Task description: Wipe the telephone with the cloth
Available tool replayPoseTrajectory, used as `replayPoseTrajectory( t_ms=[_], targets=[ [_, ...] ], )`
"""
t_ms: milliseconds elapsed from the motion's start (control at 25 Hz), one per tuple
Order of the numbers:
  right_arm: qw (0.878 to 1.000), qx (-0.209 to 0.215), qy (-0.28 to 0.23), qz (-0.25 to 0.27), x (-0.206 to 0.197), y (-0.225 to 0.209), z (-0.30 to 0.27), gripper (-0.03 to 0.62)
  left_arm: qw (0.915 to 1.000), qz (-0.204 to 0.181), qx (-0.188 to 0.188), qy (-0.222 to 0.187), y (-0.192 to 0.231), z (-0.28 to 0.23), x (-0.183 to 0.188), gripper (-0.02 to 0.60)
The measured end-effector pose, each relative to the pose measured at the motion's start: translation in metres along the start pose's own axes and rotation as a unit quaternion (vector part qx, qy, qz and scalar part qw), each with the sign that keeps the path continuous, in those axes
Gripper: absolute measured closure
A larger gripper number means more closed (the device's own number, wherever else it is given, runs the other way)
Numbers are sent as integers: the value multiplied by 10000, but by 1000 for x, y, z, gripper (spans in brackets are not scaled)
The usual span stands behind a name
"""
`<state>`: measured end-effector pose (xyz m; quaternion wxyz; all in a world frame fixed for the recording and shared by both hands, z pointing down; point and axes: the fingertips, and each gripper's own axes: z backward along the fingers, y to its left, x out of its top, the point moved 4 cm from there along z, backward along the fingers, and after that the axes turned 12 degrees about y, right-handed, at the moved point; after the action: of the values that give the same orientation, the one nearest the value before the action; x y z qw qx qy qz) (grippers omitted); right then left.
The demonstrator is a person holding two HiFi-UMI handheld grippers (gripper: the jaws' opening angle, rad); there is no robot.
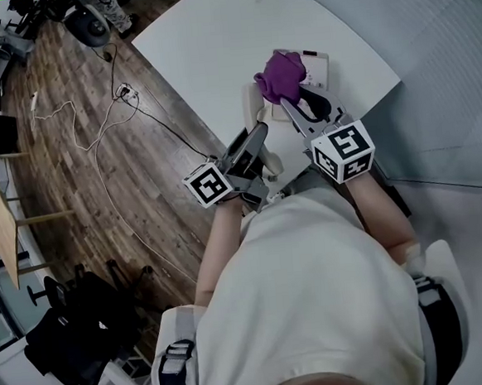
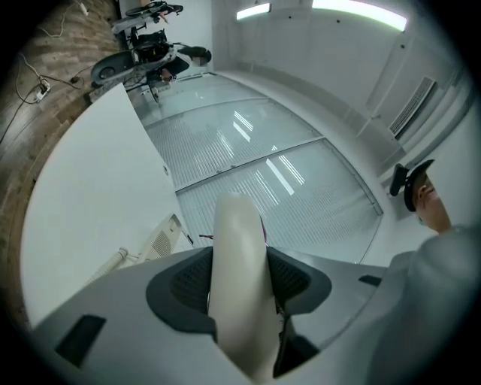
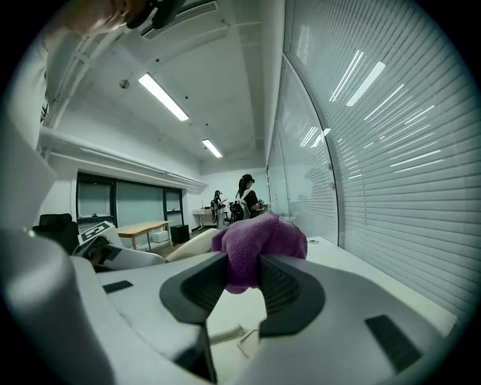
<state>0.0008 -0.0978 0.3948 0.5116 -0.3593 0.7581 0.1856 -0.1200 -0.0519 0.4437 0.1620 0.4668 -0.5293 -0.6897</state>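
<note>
Left gripper [image 2: 240, 286] is clamped on the cream telephone handset [image 2: 237, 225], right gripper [image 3: 240, 284] on the bunched purple cloth [image 3: 259, 241] beside the handset's far end; recommended: hold the handset steady and stroke lengthwise, cloth leading the jaws.

We find no word, number, brand or sign that we can read in any of the views. The two marker cubes, one at lower centre-left [image 1: 206, 185] and one right of centre [image 1: 344, 150] of the head view, carry only black-and-white square patterns, no letters or digits. The telephone [image 1: 317, 65] near the top shows no print that we can make out.
</note>
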Motion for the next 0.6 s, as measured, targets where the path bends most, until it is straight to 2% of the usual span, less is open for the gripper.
replayPoseTrajectory(
  t_ms=[200, 600],
  targets=[
    [9996, 257, 26, 91, 9, 18, -8, 464, 9991, 358, -190, -145, -3, 7, 8, 360],
    [9981, 592, 75, 169, -2, 34, -13, 464, 9980, 437, -311, -324, 2, 13, 8, 360]
  ],
)
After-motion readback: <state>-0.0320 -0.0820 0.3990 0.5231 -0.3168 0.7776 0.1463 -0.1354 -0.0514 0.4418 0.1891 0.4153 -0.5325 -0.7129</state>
